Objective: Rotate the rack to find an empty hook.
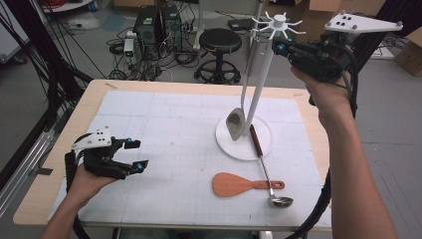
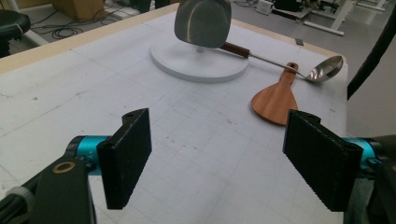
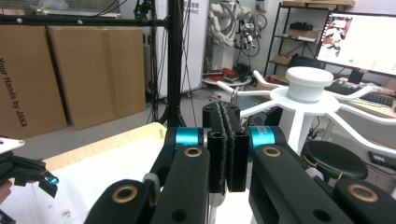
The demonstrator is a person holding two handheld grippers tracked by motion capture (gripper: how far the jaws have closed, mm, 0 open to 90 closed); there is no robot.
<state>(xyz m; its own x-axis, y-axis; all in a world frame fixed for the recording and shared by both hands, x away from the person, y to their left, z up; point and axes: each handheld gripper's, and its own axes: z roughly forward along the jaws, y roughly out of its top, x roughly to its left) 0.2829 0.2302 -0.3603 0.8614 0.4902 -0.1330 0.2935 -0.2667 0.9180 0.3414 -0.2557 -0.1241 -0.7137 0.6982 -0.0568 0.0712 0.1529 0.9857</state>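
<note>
From the high view, my right gripper (image 1: 280, 48) is raised to the crown of the white utensil stand with radiating hook arms (image 1: 275, 22), its jaws pinched together on the thin top end of the grey metal spatula (image 1: 236, 123). The spatula hangs straight down beside the pole with its blade just over the stand's round white base (image 1: 263, 144). I judge I'm holding it by the tip so that its end can be threaded onto a hook. My left gripper (image 1: 135, 154) rests low near the left side of the white gridded mat (image 1: 149, 129), jaws apart and holding nothing, parked out of the way. The orange-brown wooden rice paddle (image 1: 234, 184) and the steel ladle with a dark wooden handle (image 1: 266, 169) lie on the mat in front of the base, the ladle's handle reaching onto the base.

In the left gripper view, the two black pads stand wide with bare mat between them. Beyond are the spatula blade (image 2: 203, 22) hanging above the base, the paddle (image 2: 276, 99) and the ladle bowl (image 2: 324, 69).

In the right gripper view, the pads (image 3: 227, 147) are pressed flat together, a sliver of metal showing just above them. The stand's cap and arms (image 3: 308, 91) sit close on the right, so a hook is within easy reach.
</note>
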